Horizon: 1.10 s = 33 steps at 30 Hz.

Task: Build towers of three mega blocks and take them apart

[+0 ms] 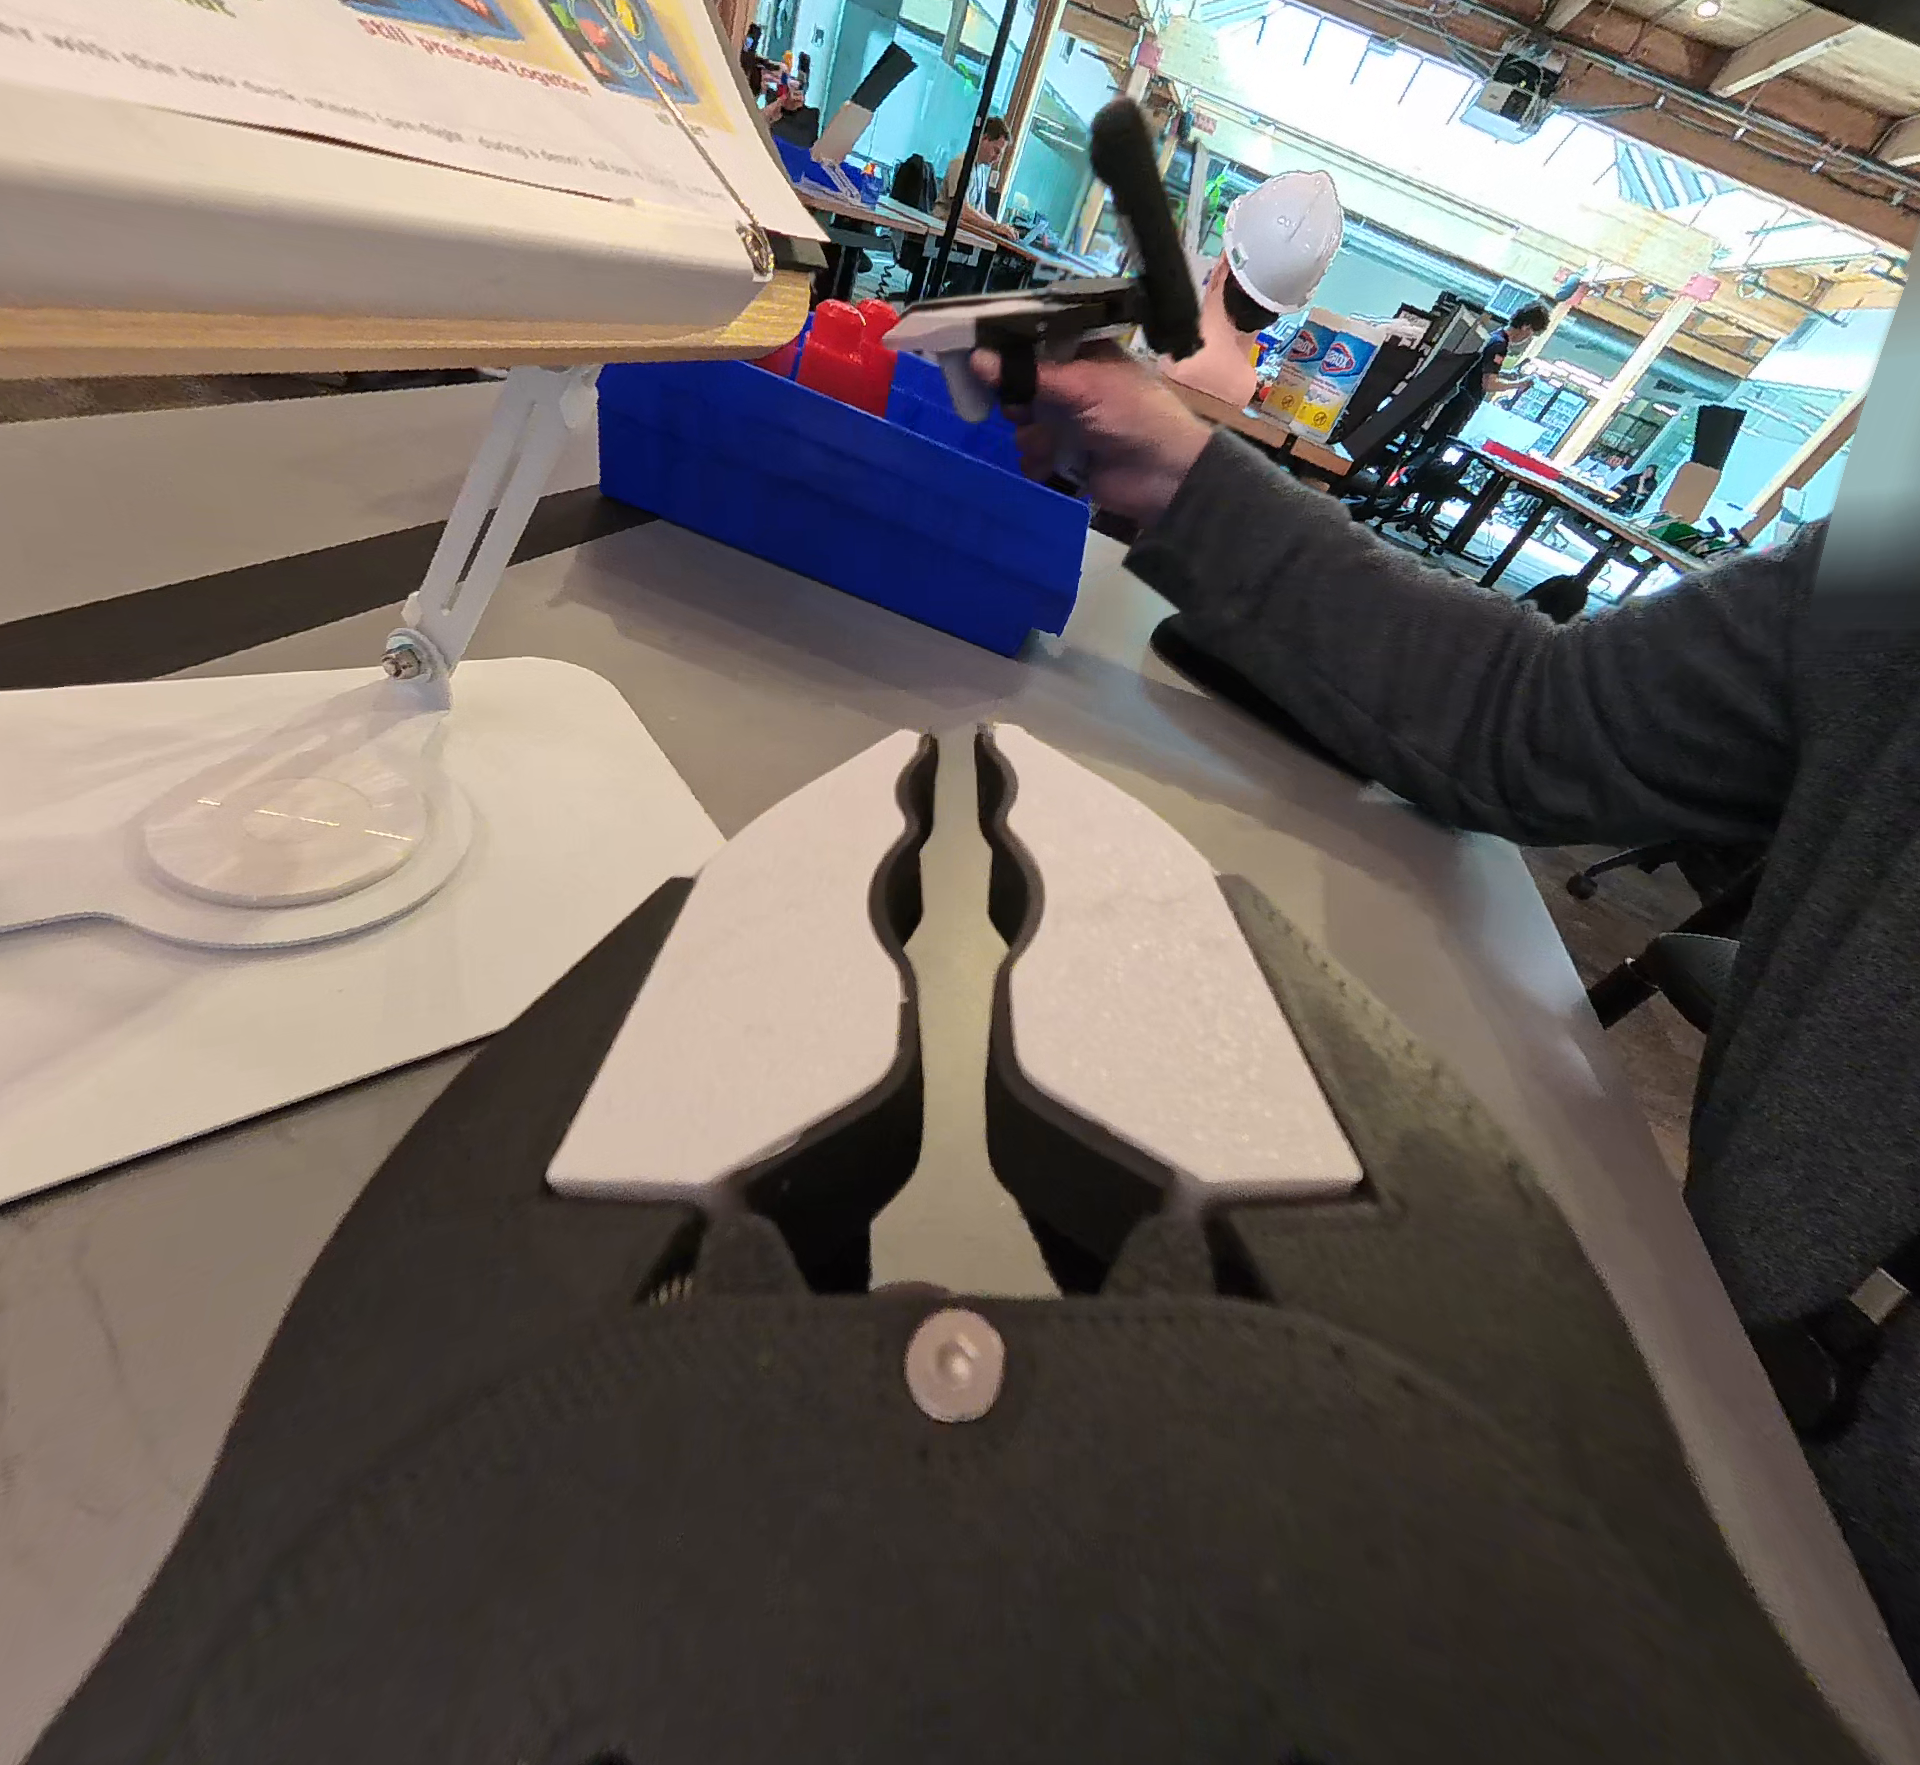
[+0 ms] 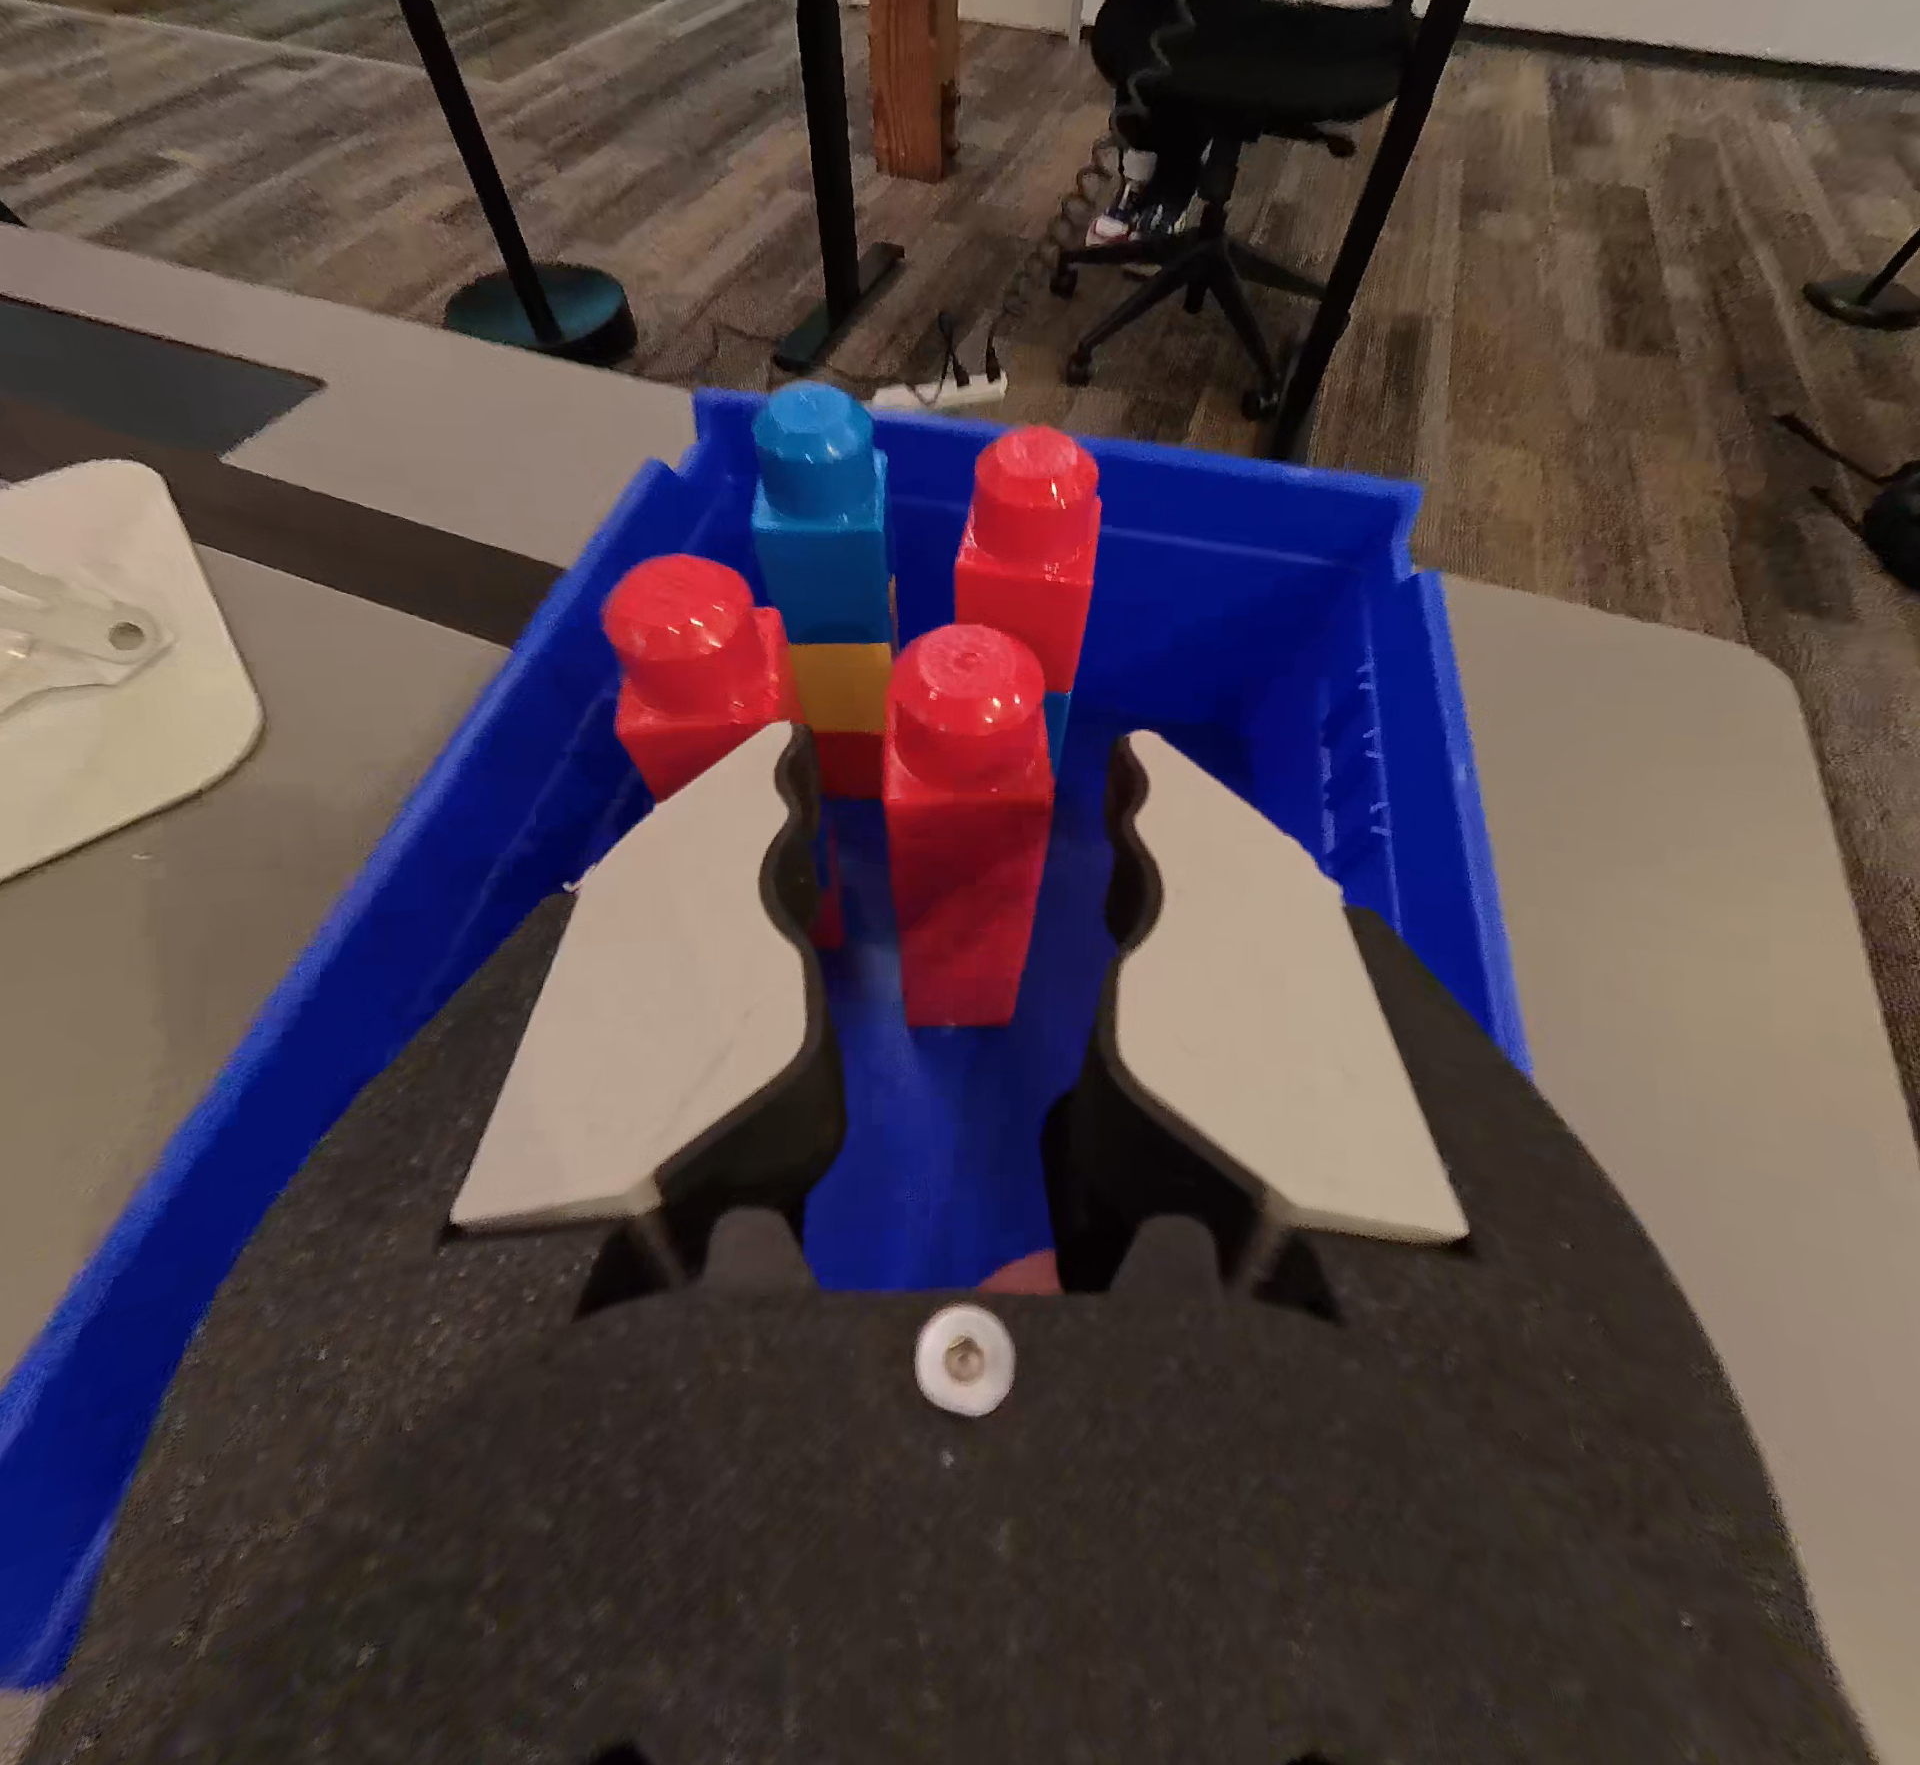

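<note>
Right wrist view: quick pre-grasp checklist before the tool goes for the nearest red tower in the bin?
1. Right tool open: ok, fingers spread wider than the tower.
2. Nearest red tower upright: ok.
3. Tower centred in the gap: ok, slightly toward the right finger.
4. Clearance from neighbours: not ok, left finger overlaps the left red tower in view.
5. Blue bin flat on table: ok.
6. Left tool out of the way: ok, nearly shut, empty, away from the bin.
</note>
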{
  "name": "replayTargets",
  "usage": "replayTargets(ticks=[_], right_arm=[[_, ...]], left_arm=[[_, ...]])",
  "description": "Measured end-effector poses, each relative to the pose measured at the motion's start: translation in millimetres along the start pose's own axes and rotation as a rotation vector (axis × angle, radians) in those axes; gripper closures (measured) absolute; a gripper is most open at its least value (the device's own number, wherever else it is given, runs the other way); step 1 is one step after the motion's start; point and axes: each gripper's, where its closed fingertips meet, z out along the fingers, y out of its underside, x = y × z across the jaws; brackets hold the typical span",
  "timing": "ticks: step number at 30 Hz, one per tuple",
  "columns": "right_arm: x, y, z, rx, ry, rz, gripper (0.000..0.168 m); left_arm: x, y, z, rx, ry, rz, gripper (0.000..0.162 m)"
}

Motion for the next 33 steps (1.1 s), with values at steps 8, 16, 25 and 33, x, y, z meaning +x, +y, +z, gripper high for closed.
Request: replayTargets(ticks=[8, 16, 25, 33], right_arm=[[-77.5, -63.6, -91.2, 0.269, -0.010, -0.154, 0.157], [-293.8, -27.9, -56.2, 0.302, -0.429, -0.241, 0.168], [-426.5, 12.9, 31.0, 0.222, -0.660, -0.248, 0.164], [-446.7, 24.1, 29.3, 0.253, -0.685, -0.396, 0.163]], left_arm=[[2.1, -1.2, 0.8, -0.023, -0.042, 0.063, 0.162], [-4.4, -2.7, 4.5, -0.010, -0.117, 0.081, 0.162], [-22.8, -6.3, -5.2, -0.036, -0.284, 0.184, 0.160], [-27.4, -30.9, -33.9, 0.060, -0.372, 0.225, 0.154]])
